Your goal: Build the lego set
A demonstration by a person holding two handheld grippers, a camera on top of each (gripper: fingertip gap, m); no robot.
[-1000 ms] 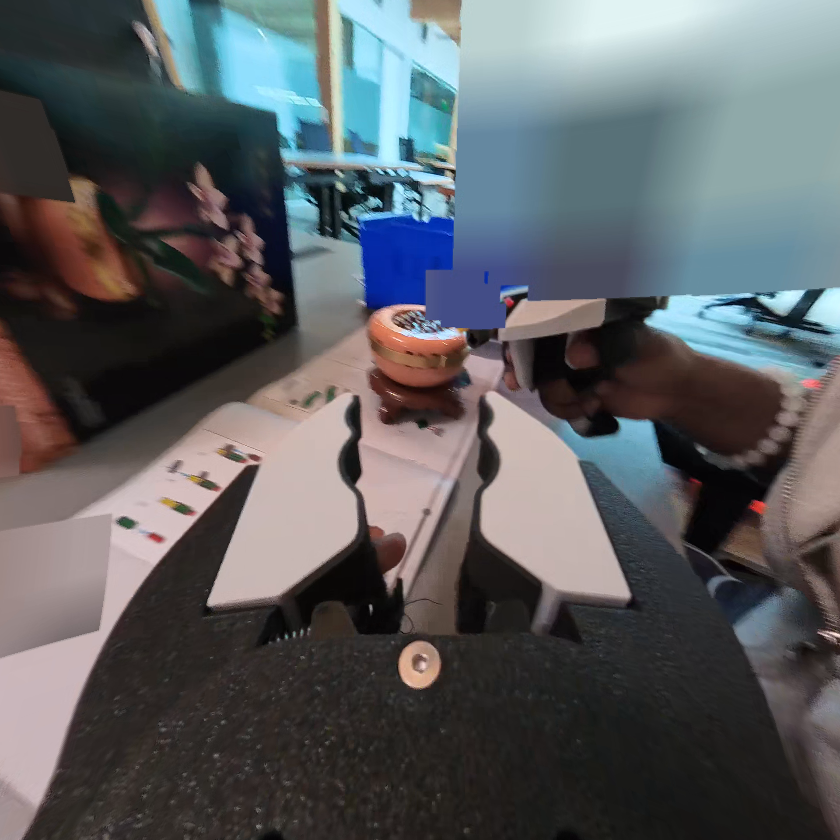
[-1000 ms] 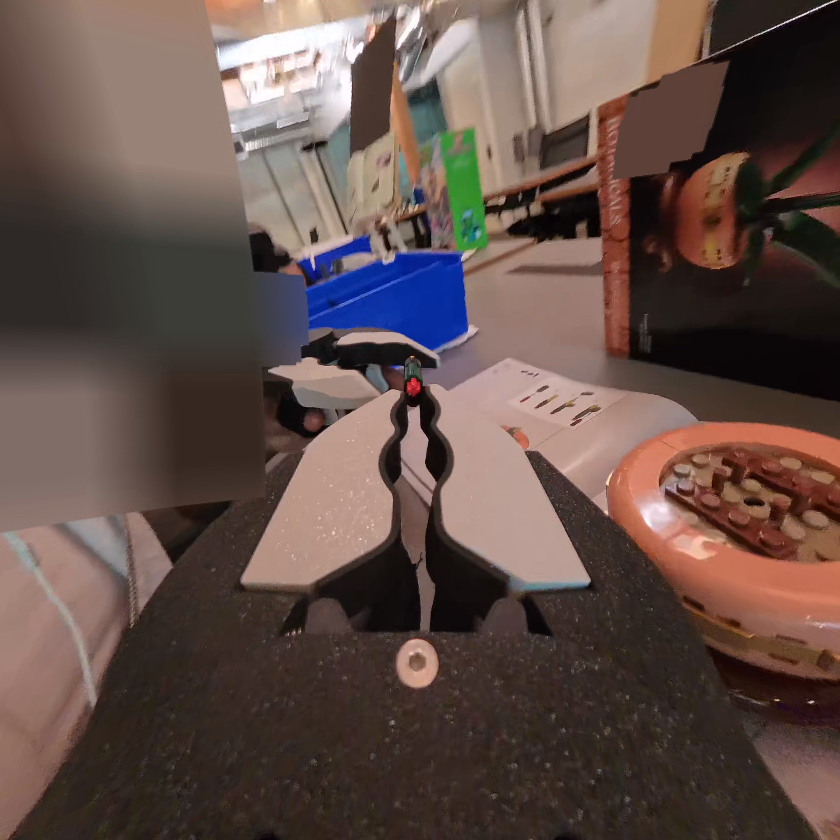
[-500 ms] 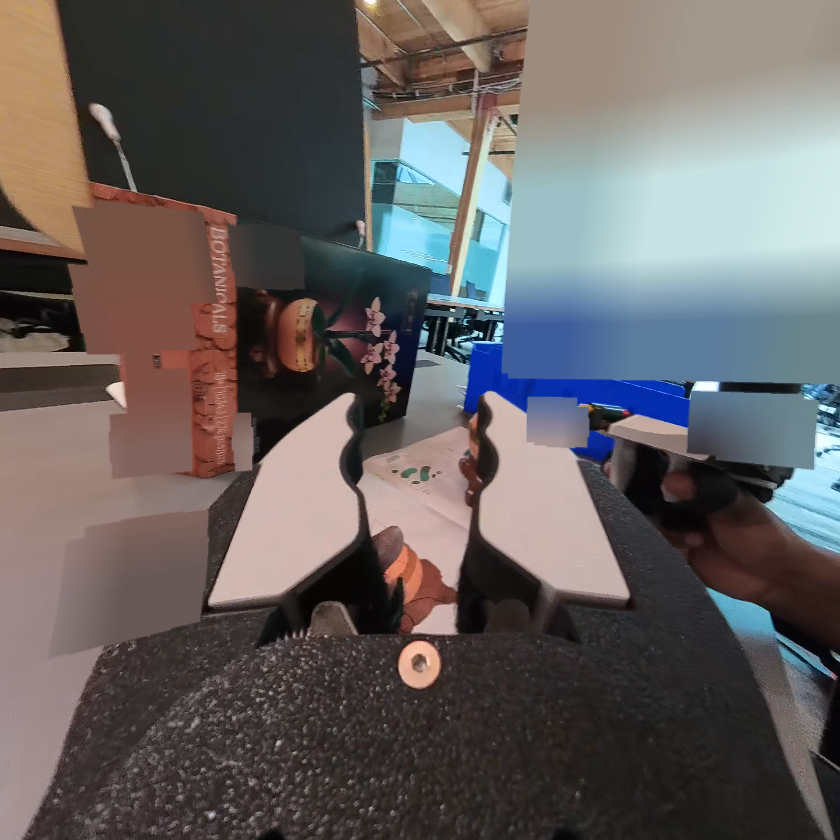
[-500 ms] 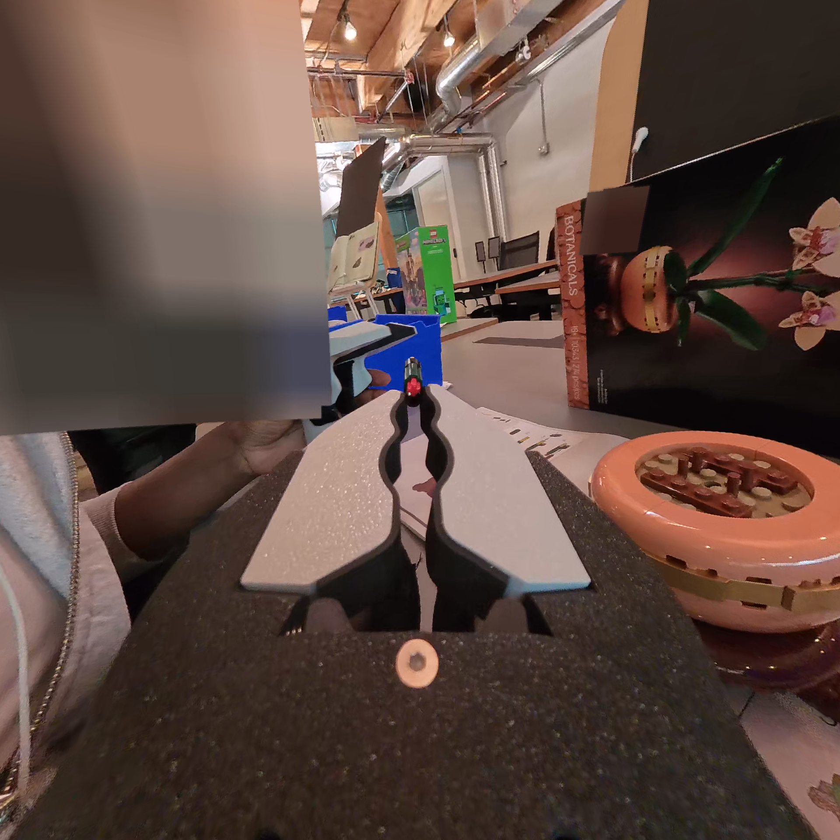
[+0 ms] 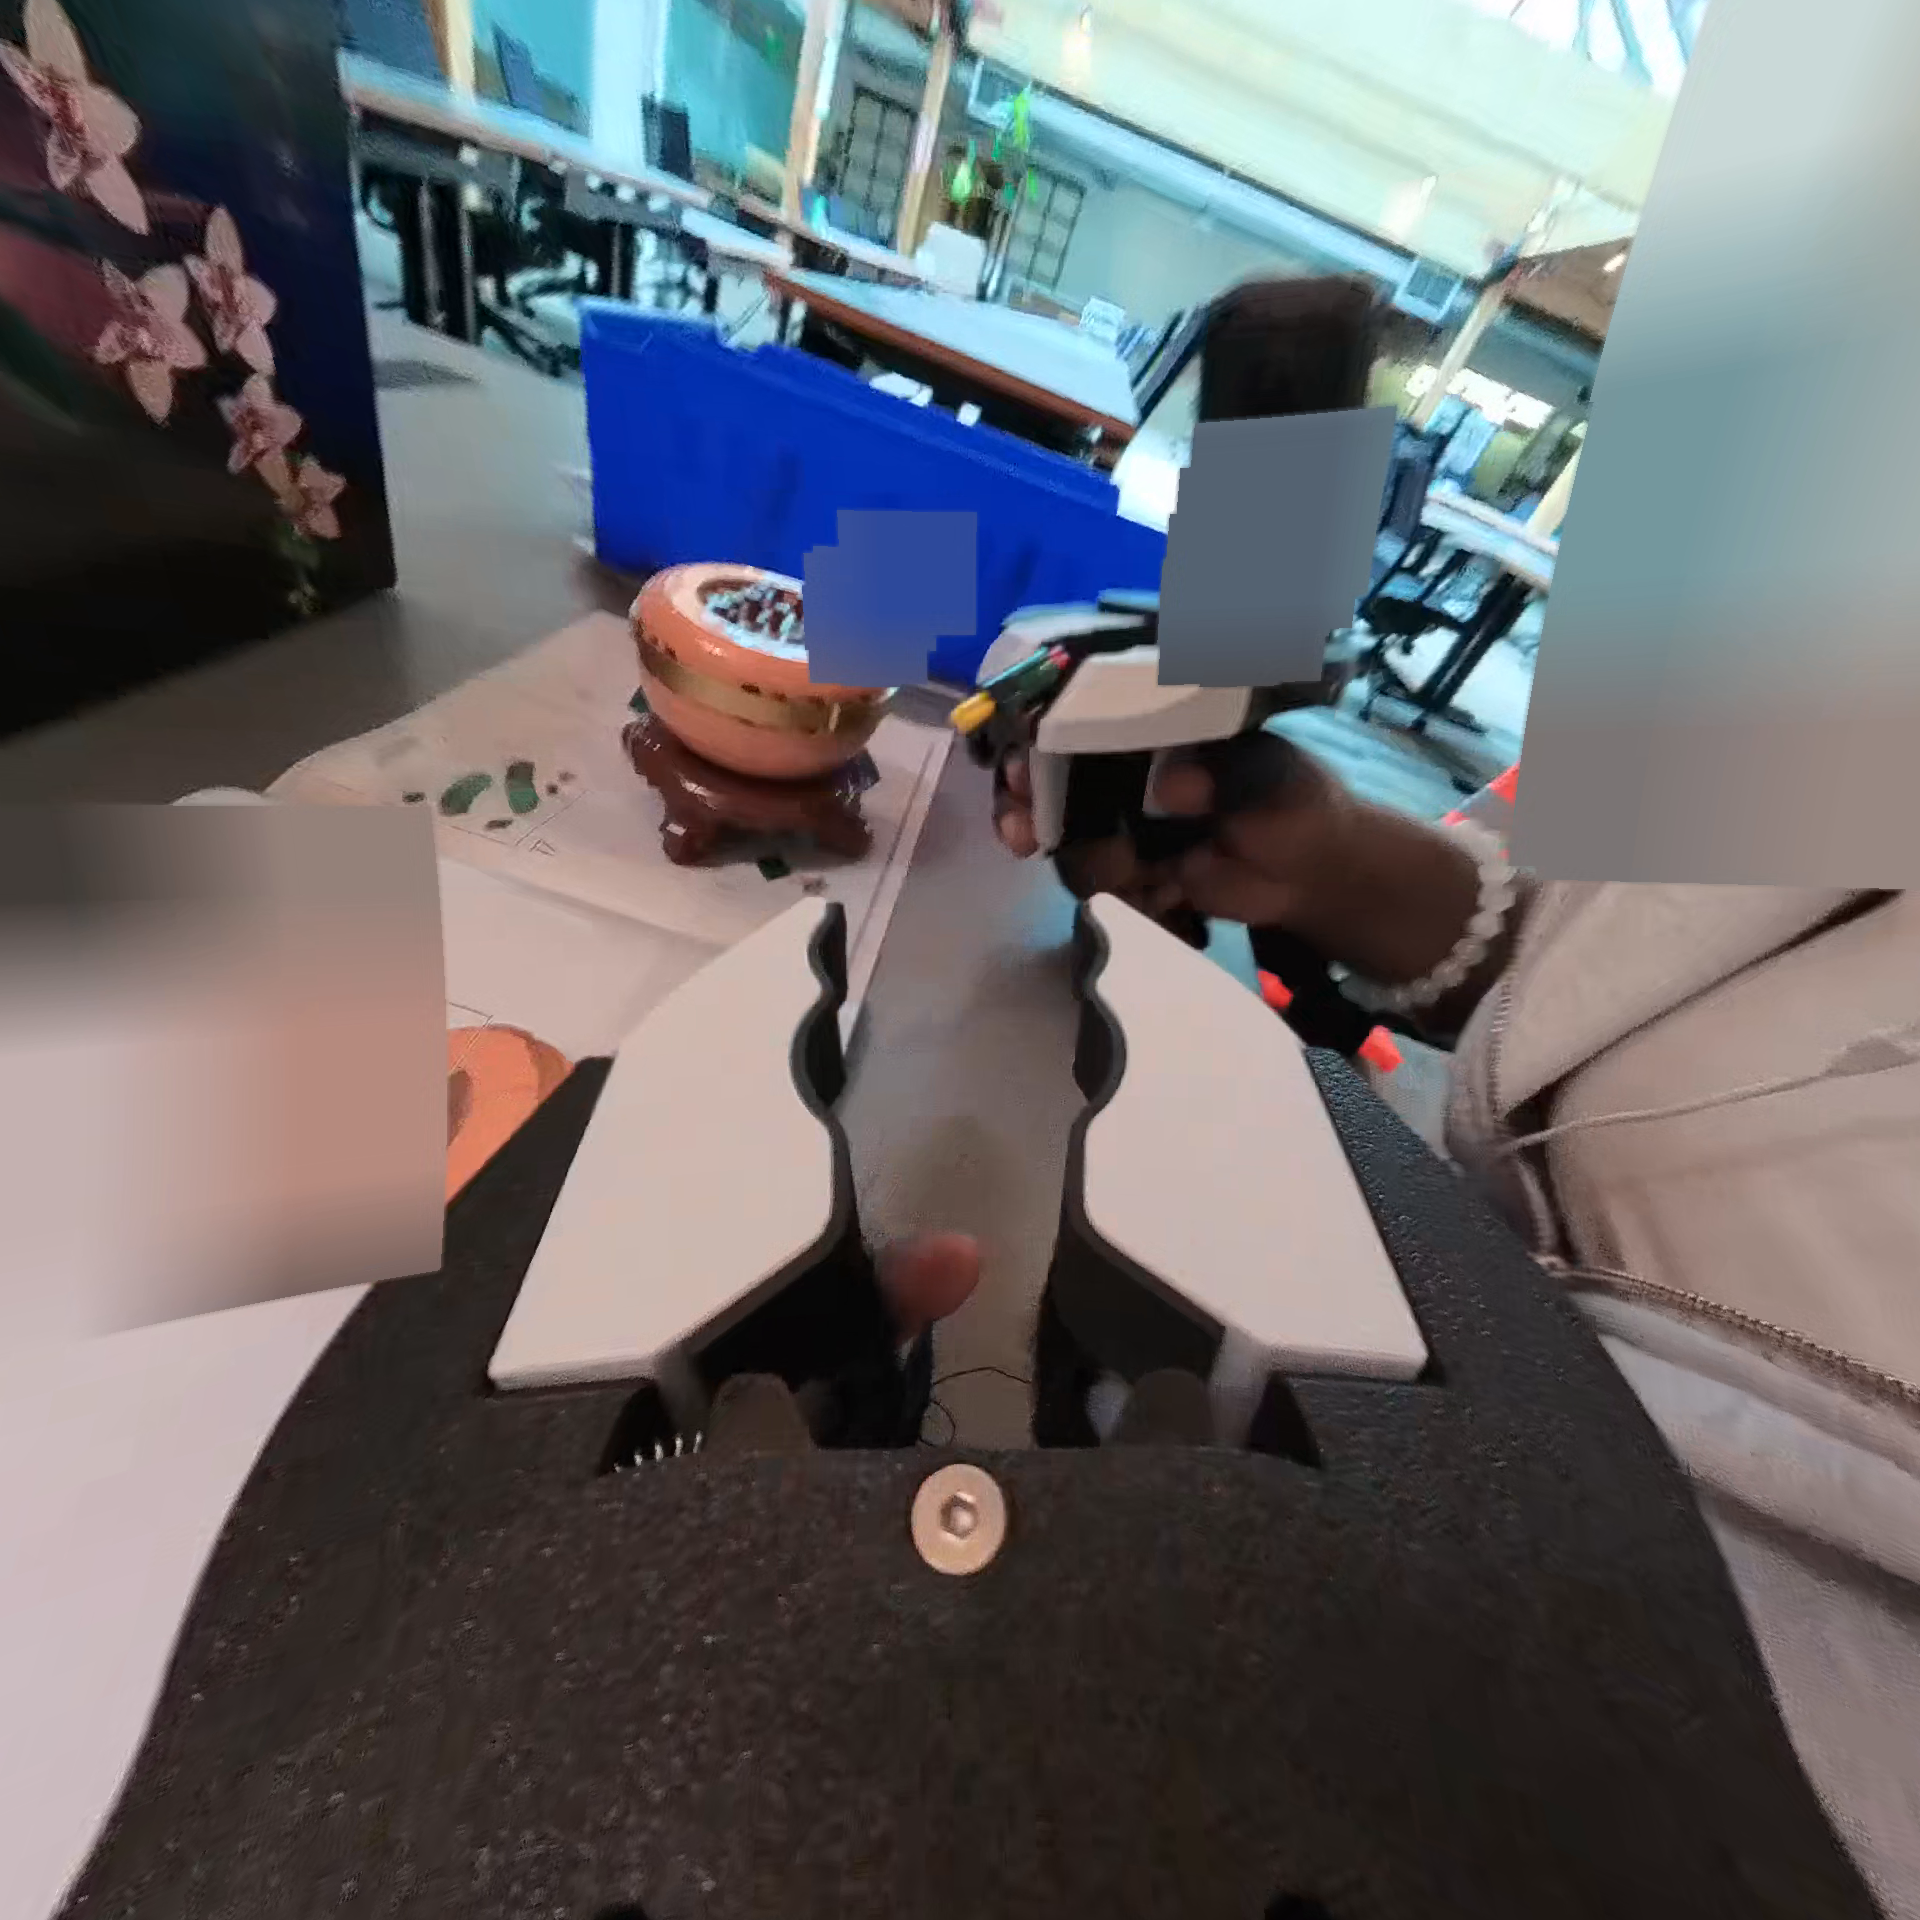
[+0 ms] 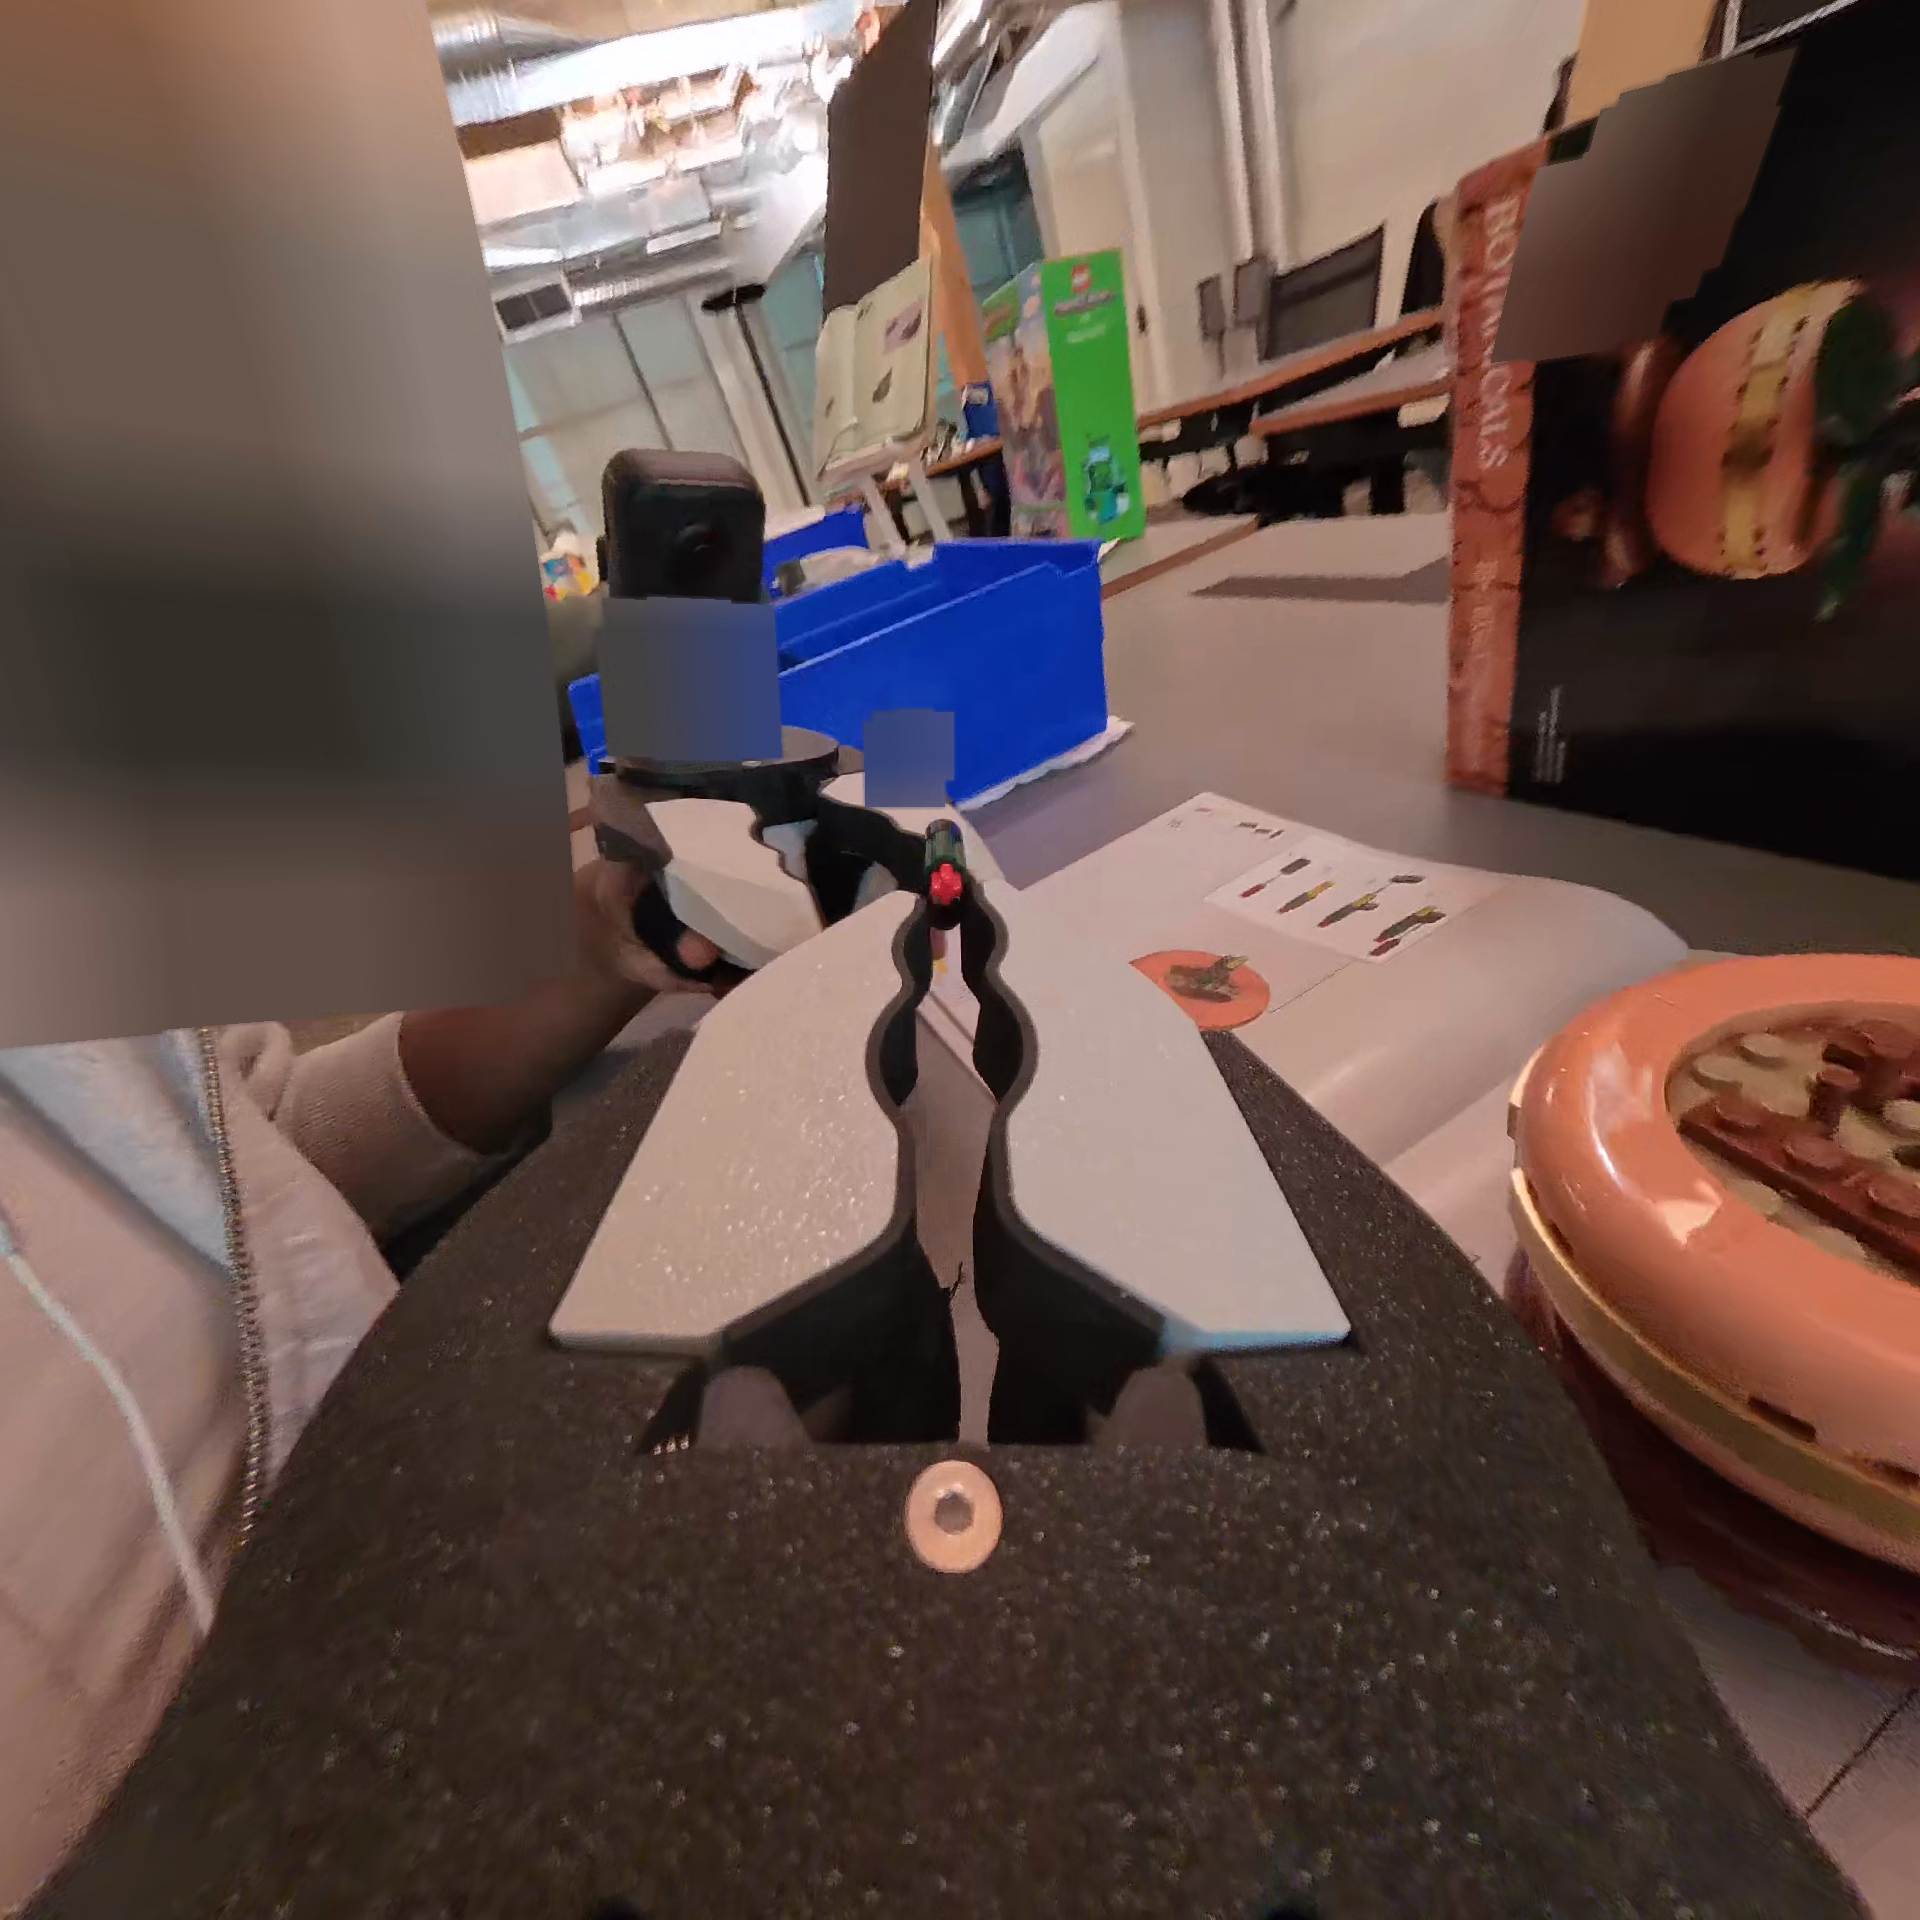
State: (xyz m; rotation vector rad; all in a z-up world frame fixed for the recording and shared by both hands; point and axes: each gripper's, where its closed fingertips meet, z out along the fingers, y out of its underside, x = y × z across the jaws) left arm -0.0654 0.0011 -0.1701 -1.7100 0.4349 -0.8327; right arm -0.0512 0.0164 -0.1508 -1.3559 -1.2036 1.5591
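Note:
My left gripper (image 5: 956,925) is open and empty, held above the table's front and pointing toward the pot. The peach lego pot (image 5: 748,686) with a gold band stands on a brown base on the instruction booklet (image 5: 582,883). My right gripper (image 6: 945,914) is shut on a small green stem piece with a red part (image 6: 943,868), held in the air. The left wrist view shows that gripper (image 5: 997,707) right of the pot, with the stem piece's yellow end (image 5: 1013,681) sticking out. The pot (image 6: 1662,1143) sits close at the right gripper's right.
A blue bin (image 5: 790,457) stands behind the pot. The dark set box (image 6: 1714,520) stands upright at the far side of the grey table. The open booklet (image 6: 1351,935) lies under and beside the pot. The person's sleeve (image 5: 1662,1091) is at the right. Only a small space, under 4 cm, lies between the two pairs of fingers.
The left gripper's view has tipped back down and swung right, from the box to the pot and the right gripper. The right gripper has kept hold of the stem piece, with the pot closer at its right.

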